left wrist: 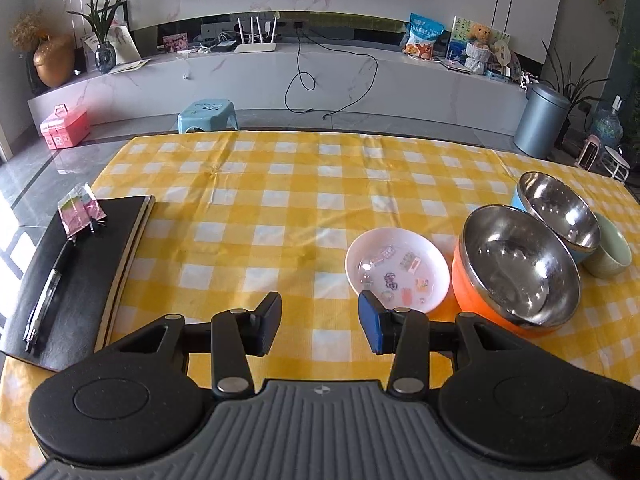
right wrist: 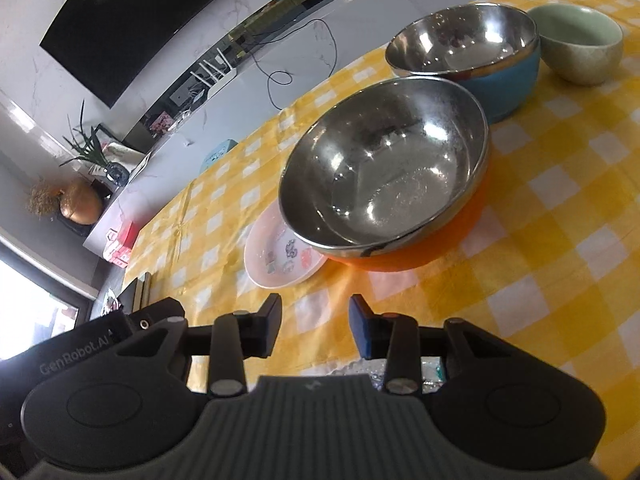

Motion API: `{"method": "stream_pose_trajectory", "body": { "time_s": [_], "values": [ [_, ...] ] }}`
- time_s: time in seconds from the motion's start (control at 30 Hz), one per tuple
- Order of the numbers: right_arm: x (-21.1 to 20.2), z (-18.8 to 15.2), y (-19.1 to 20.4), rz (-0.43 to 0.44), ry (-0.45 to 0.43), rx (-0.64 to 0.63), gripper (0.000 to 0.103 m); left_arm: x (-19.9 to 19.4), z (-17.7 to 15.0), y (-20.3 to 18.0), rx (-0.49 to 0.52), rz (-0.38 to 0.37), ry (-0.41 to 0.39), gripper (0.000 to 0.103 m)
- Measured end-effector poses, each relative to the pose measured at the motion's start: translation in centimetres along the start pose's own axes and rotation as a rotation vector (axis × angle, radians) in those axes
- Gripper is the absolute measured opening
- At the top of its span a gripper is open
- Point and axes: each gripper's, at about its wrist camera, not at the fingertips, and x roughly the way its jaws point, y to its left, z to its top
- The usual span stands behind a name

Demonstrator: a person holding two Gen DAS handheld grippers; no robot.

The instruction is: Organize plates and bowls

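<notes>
On the yellow checked tablecloth point(left wrist: 280, 184) stand a white patterned plate point(left wrist: 397, 270), a steel-lined orange bowl point(left wrist: 516, 268), a steel-lined blue bowl point(left wrist: 558, 212) and a small pale green bowl point(left wrist: 610, 250). My left gripper point(left wrist: 320, 326) is open and holds nothing; its right pad sits just in front of the plate's near rim. In the tilted right wrist view, the orange bowl point(right wrist: 384, 184) is straight ahead, with the plate point(right wrist: 280, 256) to its left. The blue bowl point(right wrist: 468, 56) and green bowl point(right wrist: 580, 42) lie beyond. My right gripper point(right wrist: 316, 326) is open and empty, short of the orange bowl.
A black notebook point(left wrist: 80, 276) with a pen point(left wrist: 48, 296) and a pink packet point(left wrist: 80, 210) lies at the table's left edge. Beyond the table are a blue stool point(left wrist: 208, 114), a grey bin point(left wrist: 540, 120) and a TV bench. The left gripper's body point(right wrist: 96, 344) shows beside my right gripper.
</notes>
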Motion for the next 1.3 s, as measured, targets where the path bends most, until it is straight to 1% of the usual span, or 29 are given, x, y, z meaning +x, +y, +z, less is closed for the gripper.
{"method": "stream_pose_trajectory", "body": {
  "time_s": [0.2, 0.37, 0.5, 0.53, 0.57, 0.7, 0.77, 0.8, 0.87, 0.93, 0.97, 1.07, 1.2, 1.23, 1.3],
  "values": [
    [1.3, 0.1, -0.2, -0.017, -0.046, 0.06, 0.031, 3.5, 1.0, 0.4, -0.039, -0.076, 0.007, 0.047],
    [2.3, 0.3, -0.6, -0.036, -0.08, 0.115, 0.025, 5.9, 0.8, 0.6, -0.092, -0.098, 0.035, 0.04],
    [3.0, 0.3, -0.8, -0.044, -0.085, 0.132, 0.016, 6.7, 0.5, 0.8, -0.107, -0.104, 0.047, 0.028],
    [3.1, 0.4, -0.9, -0.042, -0.088, 0.136, 0.016, 6.9, 0.4, 0.6, -0.106, -0.106, 0.051, 0.023],
    [3.1, 0.4, -0.9, -0.041, -0.089, 0.139, 0.016, 7.1, 0.4, 0.6, -0.105, -0.107, 0.059, 0.02],
    [3.4, 0.6, -0.7, -0.044, -0.09, 0.137, 0.016, 7.0, 0.2, 0.4, -0.095, -0.124, 0.062, 0.01],
    [3.6, 0.7, -0.5, -0.046, -0.09, 0.139, 0.015, 6.8, 0.1, 0.4, -0.096, -0.111, 0.065, 0.01],
    [3.6, 0.7, -0.5, -0.046, -0.089, 0.138, 0.012, 6.7, 0.1, 0.4, -0.098, -0.108, 0.066, 0.01],
    [3.8, 0.8, -0.4, -0.042, -0.082, 0.142, 0.01, 6.4, 0.0, 0.4, -0.106, -0.107, 0.07, 0.009],
    [3.5, 0.8, -0.7, -0.04, -0.069, 0.145, 0.001, 6.0, 0.0, 0.6, -0.121, -0.09, 0.084, 0.007],
    [3.5, 0.9, -0.8, -0.043, -0.062, 0.142, 0.0, 5.9, 0.0, 0.8, -0.134, -0.079, 0.095, 0.006],
    [3.5, 1.0, -0.8, -0.05, -0.044, 0.141, 0.0, 5.1, -0.2, 1.3, -0.176, -0.083, 0.104, 0.005],
    [2.7, 0.9, -0.9, -0.041, -0.04, 0.119, 0.0, 3.9, -0.5, 1.5, -0.206, -0.073, 0.11, 0.004],
    [2.4, 0.9, -0.9, -0.032, -0.04, 0.115, 0.0, 3.6, -0.6, 1.5, -0.22, -0.074, 0.116, 0.002],
    [2.0, 0.9, -0.8, -0.012, -0.037, 0.11, 0.0, 2.8, -1.0, 1.7, -0.26, -0.082, 0.123, 0.001]
  ]
}}
